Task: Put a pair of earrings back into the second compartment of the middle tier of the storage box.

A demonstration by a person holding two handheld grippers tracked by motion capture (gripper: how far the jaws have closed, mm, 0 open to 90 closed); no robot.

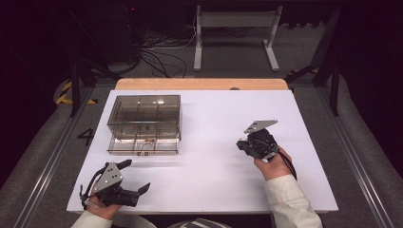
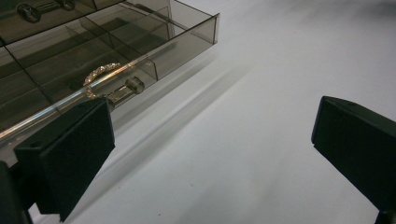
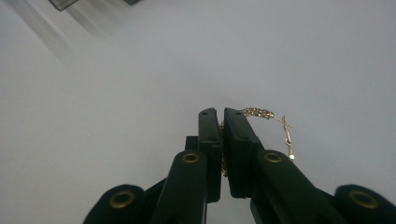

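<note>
A smoky clear drawer box stands on the white table's left half, with its lower drawer pulled out. A sparkly ring-shaped jewel lies in one drawer compartment, behind the round knob. My left gripper rests near the front left corner, jaws wide open and empty, aimed toward the drawer. My right gripper is right of centre, low over the table. In the right gripper view its jaws are shut on a thin gold chain that loops out to the right.
The white tabletop has a wooden strip at its far edge. Beyond it, a white stand and cables lie on the dark floor. Open table surface separates the two grippers.
</note>
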